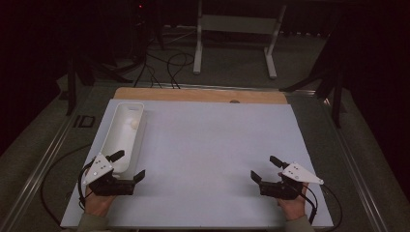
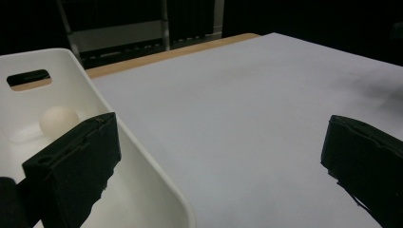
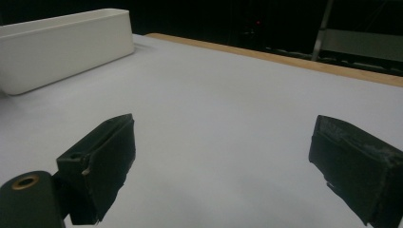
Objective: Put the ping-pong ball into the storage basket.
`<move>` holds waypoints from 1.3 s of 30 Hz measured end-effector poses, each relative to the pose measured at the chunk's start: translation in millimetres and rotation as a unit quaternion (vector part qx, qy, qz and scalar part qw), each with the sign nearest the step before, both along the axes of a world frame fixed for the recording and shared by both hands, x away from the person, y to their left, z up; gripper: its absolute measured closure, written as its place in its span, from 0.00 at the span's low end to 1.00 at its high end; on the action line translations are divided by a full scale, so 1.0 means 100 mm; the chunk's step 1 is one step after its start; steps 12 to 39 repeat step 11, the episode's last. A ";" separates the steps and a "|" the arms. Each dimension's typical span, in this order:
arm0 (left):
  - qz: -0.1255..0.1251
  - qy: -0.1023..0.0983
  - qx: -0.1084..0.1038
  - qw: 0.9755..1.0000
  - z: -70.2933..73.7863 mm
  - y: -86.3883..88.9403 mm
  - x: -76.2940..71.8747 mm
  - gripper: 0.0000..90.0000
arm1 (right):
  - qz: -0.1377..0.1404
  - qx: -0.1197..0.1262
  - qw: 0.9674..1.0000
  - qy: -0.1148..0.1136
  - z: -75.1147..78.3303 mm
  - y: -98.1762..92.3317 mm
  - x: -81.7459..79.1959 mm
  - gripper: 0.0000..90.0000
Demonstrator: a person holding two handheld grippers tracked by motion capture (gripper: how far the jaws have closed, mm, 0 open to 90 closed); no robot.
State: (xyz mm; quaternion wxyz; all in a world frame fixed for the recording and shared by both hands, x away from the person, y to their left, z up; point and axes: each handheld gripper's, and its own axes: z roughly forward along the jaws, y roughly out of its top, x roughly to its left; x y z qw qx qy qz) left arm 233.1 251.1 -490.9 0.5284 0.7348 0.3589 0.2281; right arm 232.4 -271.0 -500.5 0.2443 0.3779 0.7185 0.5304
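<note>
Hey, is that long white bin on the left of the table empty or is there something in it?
Not empty. The white bin holds one small pale ball, lying near its far end below the handle slot.

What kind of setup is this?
Likely a lab data-collection bench: a white mat on a table, dark surround, cables across the floor, a white bin holding a ball, handheld left gripper open.

My matt black fingers (image 3: 102, 166) flank a smooth white plastic bin (image 1: 123, 133) on a matt, wood-edged worktop (image 1: 217, 159).
</note>
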 end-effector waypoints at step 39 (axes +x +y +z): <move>0.007 -0.005 -0.001 1.000 0.01 -0.01 0.00 0.00 | -0.004 0.000 1.000 0.000 -0.01 0.00 -0.02 0.09</move>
